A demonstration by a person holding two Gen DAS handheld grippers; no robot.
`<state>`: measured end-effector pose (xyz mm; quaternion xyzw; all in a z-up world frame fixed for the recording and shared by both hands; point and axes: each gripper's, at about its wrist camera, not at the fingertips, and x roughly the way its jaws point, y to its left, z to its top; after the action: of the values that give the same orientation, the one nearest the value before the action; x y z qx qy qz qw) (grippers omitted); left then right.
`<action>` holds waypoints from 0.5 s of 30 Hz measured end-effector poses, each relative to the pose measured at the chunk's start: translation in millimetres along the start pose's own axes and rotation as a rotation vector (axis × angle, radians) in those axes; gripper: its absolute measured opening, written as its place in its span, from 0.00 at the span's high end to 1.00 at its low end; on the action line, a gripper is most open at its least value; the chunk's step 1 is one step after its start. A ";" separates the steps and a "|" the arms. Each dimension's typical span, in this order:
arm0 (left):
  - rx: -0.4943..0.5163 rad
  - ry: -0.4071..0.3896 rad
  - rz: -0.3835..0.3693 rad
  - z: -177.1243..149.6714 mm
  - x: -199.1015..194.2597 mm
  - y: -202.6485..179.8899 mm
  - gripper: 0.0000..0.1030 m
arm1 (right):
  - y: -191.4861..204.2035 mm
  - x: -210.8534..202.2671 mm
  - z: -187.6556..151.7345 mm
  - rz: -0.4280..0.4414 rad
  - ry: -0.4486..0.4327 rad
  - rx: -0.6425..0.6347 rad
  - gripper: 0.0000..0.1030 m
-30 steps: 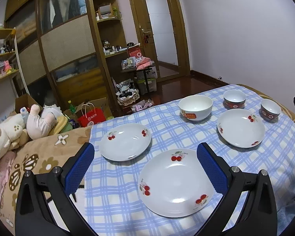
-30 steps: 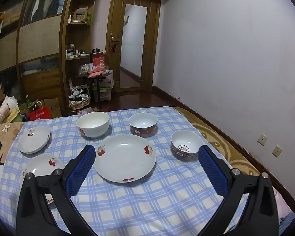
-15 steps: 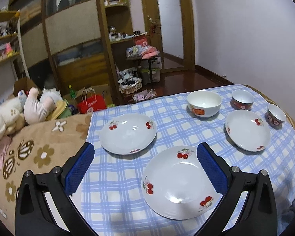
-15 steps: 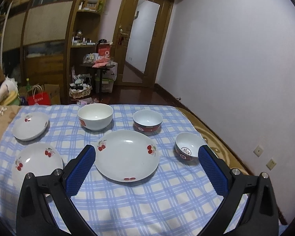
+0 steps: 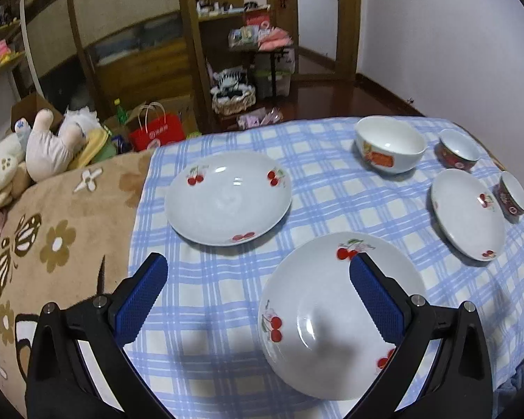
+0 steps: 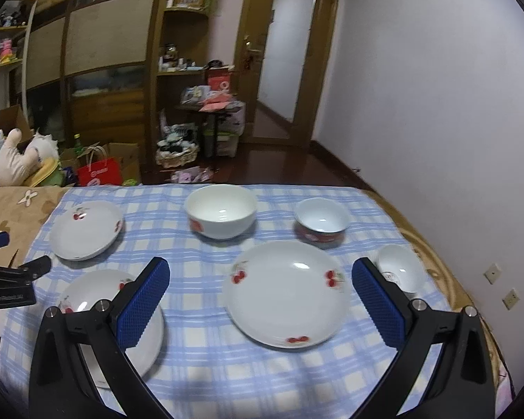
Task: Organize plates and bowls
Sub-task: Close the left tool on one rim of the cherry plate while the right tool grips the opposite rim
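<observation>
Three white cherry-print plates lie on a blue checked cloth (image 5: 332,202). In the left wrist view the near plate (image 5: 318,317) sits under my open left gripper (image 5: 258,296), the far left plate (image 5: 227,197) lies beyond it, the third plate (image 5: 466,211) at right. A large white bowl (image 5: 389,143) and two small red-sided bowls (image 5: 457,148) (image 5: 513,195) stand at the far right. My right gripper (image 6: 262,296) is open and empty above the third plate (image 6: 286,293). The large bowl (image 6: 221,209) and small bowls (image 6: 320,221) (image 6: 400,272) lie beyond.
A brown flowered blanket (image 5: 52,230) with plush toys (image 5: 49,146) lies left of the cloth. A red bag (image 5: 157,132), a basket (image 5: 232,97) and shelves stand on the floor behind. A wall (image 6: 436,104) runs along the right. The left gripper (image 6: 3,279) shows at the right view's left edge.
Both grippers have moved forward and lower toward the table, so the plates look larger. The left one has tilted down over the near plate. Nothing was grasped.
</observation>
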<state>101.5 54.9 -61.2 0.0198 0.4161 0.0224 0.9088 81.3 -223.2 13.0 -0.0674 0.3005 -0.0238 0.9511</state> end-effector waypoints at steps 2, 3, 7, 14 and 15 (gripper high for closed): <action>0.001 0.039 0.002 1.1 10.0 1.2 0.01 | 10.4 8.9 0.1 0.013 0.016 -0.011 0.00; 0.006 0.061 0.000 1.9 15.0 1.2 0.01 | 15.9 14.7 0.3 0.019 0.028 -0.013 0.00; 0.022 0.147 -0.005 0.1 37.0 -0.4 0.01 | 29.6 32.9 -2.6 0.065 0.081 0.008 0.00; 0.027 0.253 -0.007 -9.9 65.9 0.3 0.01 | 51.3 64.8 -20.6 0.109 0.177 -0.004 0.00; 0.028 0.265 -0.012 -11.7 68.7 0.5 0.01 | 54.6 69.0 -23.3 0.110 0.187 -0.018 0.00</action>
<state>137.4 59.6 -120.7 0.0269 0.5331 0.0135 0.8455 124.6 -177.8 -52.8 -0.0567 0.3912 0.0249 0.9182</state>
